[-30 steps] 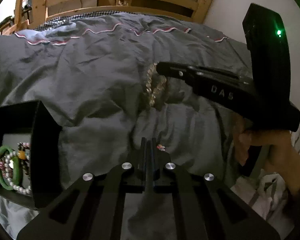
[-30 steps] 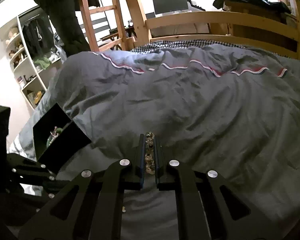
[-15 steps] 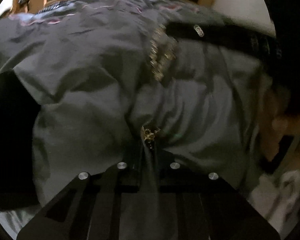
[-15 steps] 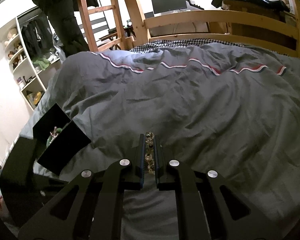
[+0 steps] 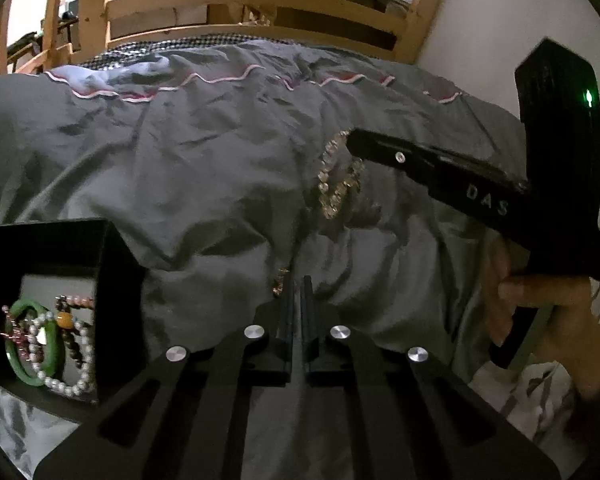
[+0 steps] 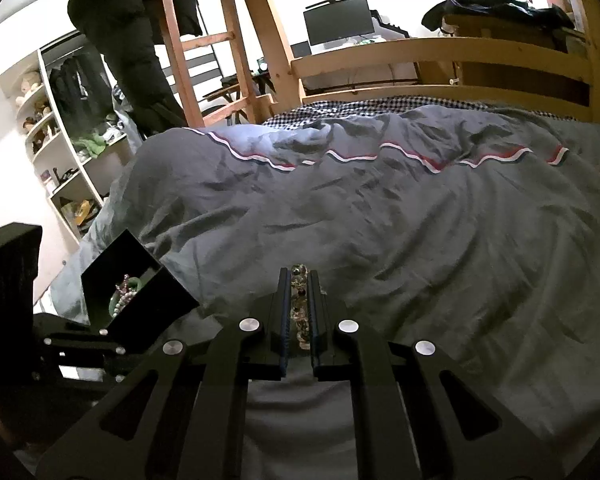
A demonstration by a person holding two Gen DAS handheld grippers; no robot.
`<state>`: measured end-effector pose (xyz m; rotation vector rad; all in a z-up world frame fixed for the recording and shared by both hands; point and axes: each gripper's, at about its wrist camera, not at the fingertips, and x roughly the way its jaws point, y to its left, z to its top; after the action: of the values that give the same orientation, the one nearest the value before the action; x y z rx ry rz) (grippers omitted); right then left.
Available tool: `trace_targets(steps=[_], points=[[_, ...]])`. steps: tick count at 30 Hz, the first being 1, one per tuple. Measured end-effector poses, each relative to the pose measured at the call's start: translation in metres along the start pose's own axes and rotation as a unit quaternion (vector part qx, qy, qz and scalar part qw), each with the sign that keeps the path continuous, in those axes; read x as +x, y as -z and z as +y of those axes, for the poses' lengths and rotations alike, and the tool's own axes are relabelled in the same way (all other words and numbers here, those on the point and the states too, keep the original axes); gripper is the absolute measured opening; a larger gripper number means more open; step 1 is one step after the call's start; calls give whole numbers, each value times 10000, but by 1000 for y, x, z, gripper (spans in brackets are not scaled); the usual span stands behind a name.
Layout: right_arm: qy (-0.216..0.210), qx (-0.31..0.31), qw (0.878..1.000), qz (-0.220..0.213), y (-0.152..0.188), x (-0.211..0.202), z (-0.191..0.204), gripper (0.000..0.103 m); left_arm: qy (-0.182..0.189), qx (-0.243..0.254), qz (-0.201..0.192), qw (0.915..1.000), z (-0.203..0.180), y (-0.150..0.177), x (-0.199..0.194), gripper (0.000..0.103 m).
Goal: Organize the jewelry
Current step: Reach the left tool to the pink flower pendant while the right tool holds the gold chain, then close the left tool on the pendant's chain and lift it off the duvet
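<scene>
My right gripper (image 6: pixel 300 280) is shut on a crystal bead bracelet (image 6: pixel 300 308); in the left wrist view the bracelet (image 5: pixel 336 184) hangs from the right gripper's tip (image 5: pixel 360 144) above the grey duvet. My left gripper (image 5: pixel 298 284) is shut on a small gold chain piece (image 5: pixel 280 280), which dangles at its tip. An open black jewelry box (image 5: pixel 112 280) sits at the left and holds a green bangle (image 5: pixel 20 344), a pearl bracelet (image 5: pixel 72 384) and other beads. The box also shows in the right wrist view (image 6: pixel 140 300).
The grey duvet (image 5: pixel 180 160) covers the bed, with a wooden footboard (image 5: pixel 260 4) behind it. A white wall (image 5: pixel 500 40) lies to the right. Shelves (image 6: pixel 60 140) and a ladder (image 6: pixel 196 40) stand beyond the bed's left side.
My left gripper dipped down to the duvet, took the small gold piece, and has lifted back up with it. My right gripper has stayed almost still with the bracelet.
</scene>
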<state>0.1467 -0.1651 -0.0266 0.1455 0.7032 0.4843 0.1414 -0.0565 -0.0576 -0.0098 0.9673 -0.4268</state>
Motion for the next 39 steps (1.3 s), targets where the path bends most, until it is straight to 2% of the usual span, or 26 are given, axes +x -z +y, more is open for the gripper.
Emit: trace_targets(steps=[4,7,9,10,11,13,14,15,16,18,21,25,28,31,33,36,37,39], points=[[-22,-22,10000,-41,-1,-3,2,9,40,-60,-127,9999,4,-3,-10,3],[-11,-22,10000,-19,-1,-3,3,9,-1,-63,-58,10000,3,1,-4,3],[-11,-37,10000,11,0,-2,3,9,-10,-92,-24,10000,2,2,7,19],[-6,-48,10000,23,-1,-1,3,9,-8,-100,-20,9999,2,2,11,48],[6,-64,10000,30,-1,-1,3,9,-124,-66,-86,9999,1,1,18,69],[23,-70,10000,32,-1,-1,4,9,-402,81,-190,9990,-1,1,29,69],[29,-70,10000,33,-1,-1,3,9,-463,143,-38,9988,0,0,41,66],[50,-77,10000,35,-1,0,3,9,-497,137,76,9986,2,0,49,61],[61,-78,9999,38,-1,1,3,9,-544,96,178,9983,4,2,56,52],[69,-56,9999,47,-1,2,1,9,-643,26,367,9973,7,8,68,45],[63,-39,9999,90,2,5,0,9,-713,79,345,9968,6,6,64,33],[23,-47,9999,101,3,6,1,9,-697,-126,256,9972,16,-2,47,4],[-11,-69,10000,68,3,3,3,9,-594,-235,221,9977,23,-3,39,3],[-42,-68,10000,34,2,1,2,9,-516,-143,186,9984,19,-5,33,3],[-52,-43,10000,28,2,1,1,9,-478,-55,4,9988,12,-5,27,3],[-44,-4,10000,49,2,2,-1,9,-278,-66,-74,9996,5,-4,30,13],[-48,-9,10000,53,2,3,-1,9,-274,6,-71,9996,0,-3,33,19],[-52,-8,10000,57,2,3,-1,9,-289,137,-101,9994,-8,0,36,21]])
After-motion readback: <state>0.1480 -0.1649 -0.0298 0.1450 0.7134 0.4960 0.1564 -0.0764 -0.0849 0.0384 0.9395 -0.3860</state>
